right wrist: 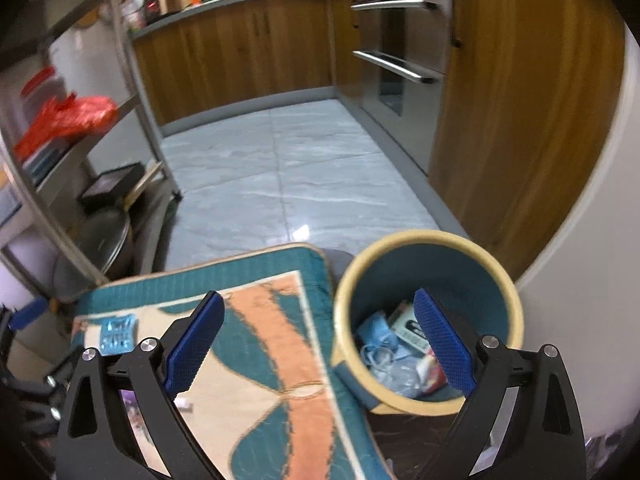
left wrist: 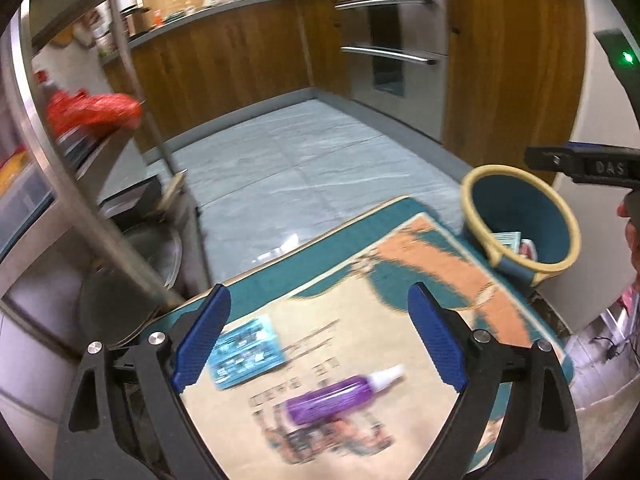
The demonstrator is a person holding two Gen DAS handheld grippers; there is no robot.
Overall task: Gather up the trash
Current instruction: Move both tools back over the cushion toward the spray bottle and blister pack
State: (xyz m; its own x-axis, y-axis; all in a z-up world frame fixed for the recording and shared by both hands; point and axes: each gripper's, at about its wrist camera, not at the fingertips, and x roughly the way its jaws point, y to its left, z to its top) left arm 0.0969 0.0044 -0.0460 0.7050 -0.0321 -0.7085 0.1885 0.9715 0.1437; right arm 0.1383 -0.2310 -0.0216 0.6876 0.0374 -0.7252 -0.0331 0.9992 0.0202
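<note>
A teal bin with a cream rim [right wrist: 428,320] stands at the mat's right edge and holds crumpled blue and printed scraps [right wrist: 394,354]. The same bin [left wrist: 520,224] shows at the right in the left wrist view. On the patterned mat [left wrist: 360,320] lie a purple bottle with a white cap [left wrist: 340,394] and a teal packet [left wrist: 244,354]. My left gripper [left wrist: 320,336] is open above the mat, over the bottle and packet, with nothing between its fingers. My right gripper [right wrist: 320,344] is open and empty, its right finger [right wrist: 444,344] over the bin's mouth. The teal packet [right wrist: 118,334] appears far left there.
A steel shelf rack [right wrist: 132,80] with a red bag [right wrist: 76,116], pots and a black box stands on the left. Wooden cabinets [right wrist: 248,48] and a steel oven [right wrist: 404,48] line the back and right. Grey floor tiles [right wrist: 280,168] lie beyond the mat. A white wall [right wrist: 580,280] is behind the bin.
</note>
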